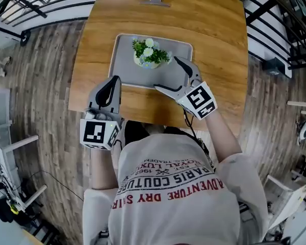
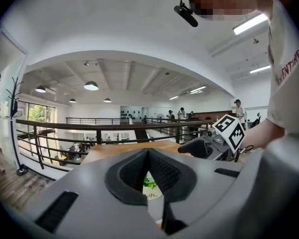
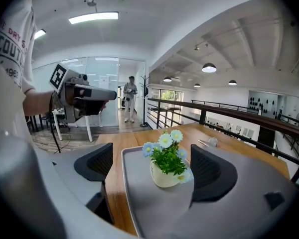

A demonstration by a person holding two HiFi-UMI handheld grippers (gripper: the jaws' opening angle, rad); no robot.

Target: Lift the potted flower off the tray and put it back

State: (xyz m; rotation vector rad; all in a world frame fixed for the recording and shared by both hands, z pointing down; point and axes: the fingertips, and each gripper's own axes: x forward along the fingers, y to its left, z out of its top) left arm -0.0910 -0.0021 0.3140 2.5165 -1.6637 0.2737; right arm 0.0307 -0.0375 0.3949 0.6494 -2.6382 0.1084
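In the head view, a wood-topped surface (image 1: 214,40) lies toward 12 o'clock on a grey-brown plank floor (image 1: 46,86). Black railing (image 1: 35,6) runs at 10 o'clock and again at 2 o'clock.

In the left gripper view, a white vaulted ceiling (image 2: 139,39) carries round pendant lamps (image 2: 91,85) at 11 o'clock and strip lights (image 2: 251,23) at 2 o'clock. A window (image 2: 37,114) showing greenery sits at 9 o'clock.

In the right gripper view, a glass partition (image 3: 99,86) and a coat stand (image 3: 145,98) stand near 11 o'clock.
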